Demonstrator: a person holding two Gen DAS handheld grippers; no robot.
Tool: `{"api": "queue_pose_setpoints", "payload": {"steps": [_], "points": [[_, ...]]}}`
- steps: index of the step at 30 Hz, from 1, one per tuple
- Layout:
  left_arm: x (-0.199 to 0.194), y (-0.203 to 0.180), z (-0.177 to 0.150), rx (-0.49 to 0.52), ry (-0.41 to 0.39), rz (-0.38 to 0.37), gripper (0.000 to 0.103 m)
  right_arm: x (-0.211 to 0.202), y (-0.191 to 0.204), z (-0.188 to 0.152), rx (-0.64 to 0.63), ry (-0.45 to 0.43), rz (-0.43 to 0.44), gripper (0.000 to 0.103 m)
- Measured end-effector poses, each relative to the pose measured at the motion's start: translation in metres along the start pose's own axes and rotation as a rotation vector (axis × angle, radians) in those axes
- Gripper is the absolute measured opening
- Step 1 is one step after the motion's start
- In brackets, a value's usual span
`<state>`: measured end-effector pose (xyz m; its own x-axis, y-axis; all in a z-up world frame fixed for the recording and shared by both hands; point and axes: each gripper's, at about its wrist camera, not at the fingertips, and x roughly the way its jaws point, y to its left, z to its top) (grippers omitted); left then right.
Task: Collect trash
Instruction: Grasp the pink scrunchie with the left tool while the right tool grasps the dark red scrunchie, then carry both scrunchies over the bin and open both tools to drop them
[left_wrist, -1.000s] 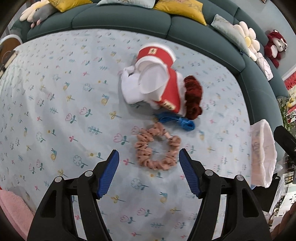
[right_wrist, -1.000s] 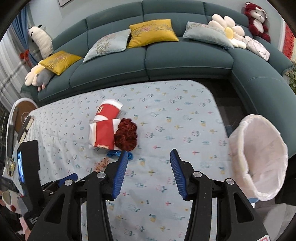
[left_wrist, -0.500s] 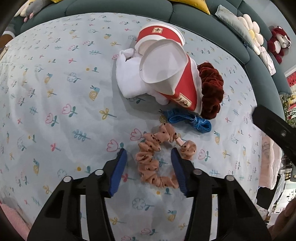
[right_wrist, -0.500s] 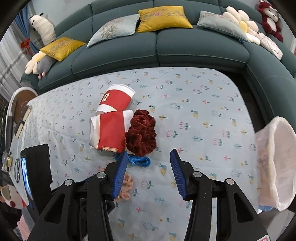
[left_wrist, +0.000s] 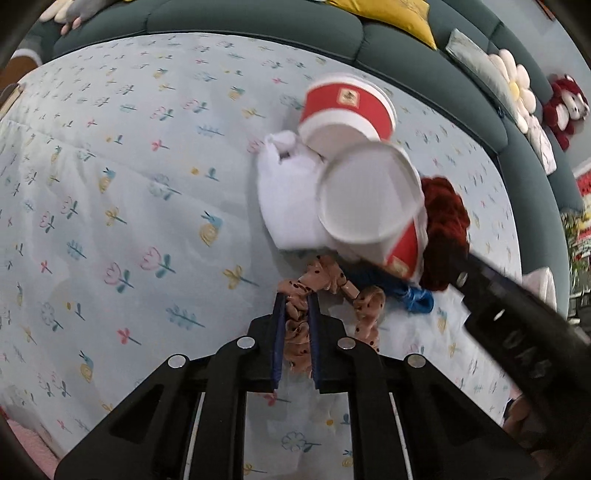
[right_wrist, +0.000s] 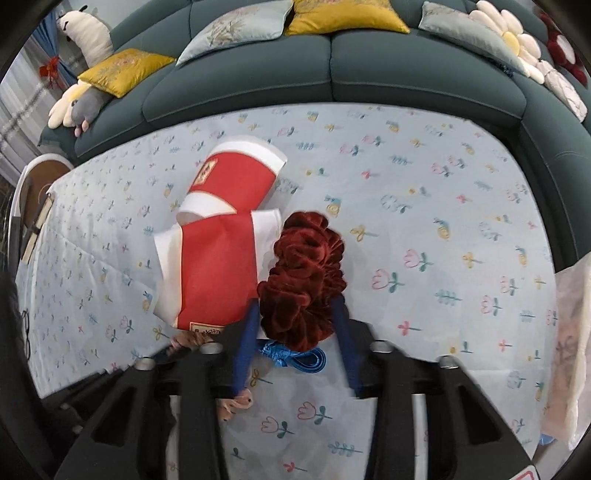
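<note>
On the flowered tablecloth (left_wrist: 110, 184) lies a heap of things: two red-and-white paper cups (left_wrist: 347, 107) (right_wrist: 218, 273), a white tissue (left_wrist: 288, 206), a blue band (right_wrist: 295, 356), a dark red scrunchie (right_wrist: 306, 266) and a pink dotted scrunchie (left_wrist: 364, 306). My left gripper (left_wrist: 295, 297) points down, its jaws closing, and pinches one side of the pink scrunchie. My right gripper (right_wrist: 294, 302) is closing too, with the near end of the dark red scrunchie squeezed between its blue pads (right_wrist: 245, 350). Its black body (left_wrist: 517, 321) crosses the right of the left wrist view.
A teal sofa (right_wrist: 332, 74) with yellow and grey cushions and plush toys curves round the far side and the right. A white-lined bin (right_wrist: 569, 332) stands off the table's right edge. A round side table (right_wrist: 40, 177) sits at the left.
Both grippers came down onto the heap. The left one narrowed from wide open onto the pink scrunchie. The right one moved forward over the blue band and narrowed around the dark red scrunchie.
</note>
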<state>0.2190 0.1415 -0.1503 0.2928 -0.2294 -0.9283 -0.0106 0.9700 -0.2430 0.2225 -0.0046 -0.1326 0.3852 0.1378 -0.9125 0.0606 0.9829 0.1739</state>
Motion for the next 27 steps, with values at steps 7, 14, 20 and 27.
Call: {"api": "queue_pose_setpoints", "payload": {"steps": [7, 14, 20, 27], "points": [[-0.012, -0.006, 0.005, 0.006, -0.026, -0.018, 0.011, -0.007, -0.007, -0.019, 0.012, -0.001, 0.028, 0.012], [-0.026, -0.03, -0.005, 0.029, -0.036, -0.043, 0.011, -0.042, -0.036, -0.042, 0.073, -0.04, 0.038, 0.012], [-0.042, -0.068, -0.018, 0.085, -0.05, -0.067, 0.011, -0.077, -0.069, -0.056, 0.134, -0.089, 0.03, 0.011], [-0.062, -0.121, -0.033, 0.17, -0.077, -0.093, 0.011, -0.116, -0.108, -0.074, 0.197, -0.148, 0.017, 0.011]]}}
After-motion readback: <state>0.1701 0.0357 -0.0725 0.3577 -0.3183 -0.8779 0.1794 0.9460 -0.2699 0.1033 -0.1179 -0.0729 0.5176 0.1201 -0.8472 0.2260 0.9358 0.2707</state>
